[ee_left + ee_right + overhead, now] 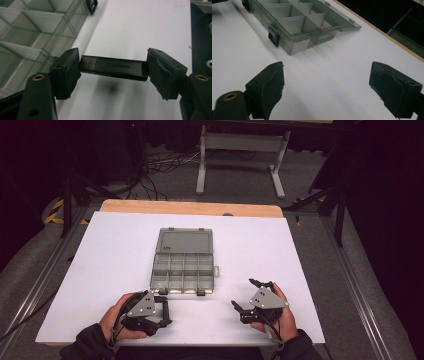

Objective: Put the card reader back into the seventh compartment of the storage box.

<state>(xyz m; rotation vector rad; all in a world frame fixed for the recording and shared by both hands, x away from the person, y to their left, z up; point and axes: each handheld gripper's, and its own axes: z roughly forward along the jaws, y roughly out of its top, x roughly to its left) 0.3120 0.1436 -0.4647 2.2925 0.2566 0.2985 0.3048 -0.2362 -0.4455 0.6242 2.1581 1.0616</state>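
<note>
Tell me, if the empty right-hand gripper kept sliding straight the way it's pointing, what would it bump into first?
Probably nothing soon. The right gripper, jaws open, looks across bare white table; the clear compartment box lies up and left of that line, so it would likely pass beside it toward the table's wooden edge. Depth is uncertain.

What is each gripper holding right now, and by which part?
The left gripper clamps a dark UGREEN USB stick endwise, one pad on each end. The right gripper is open and holds nothing.
</note>
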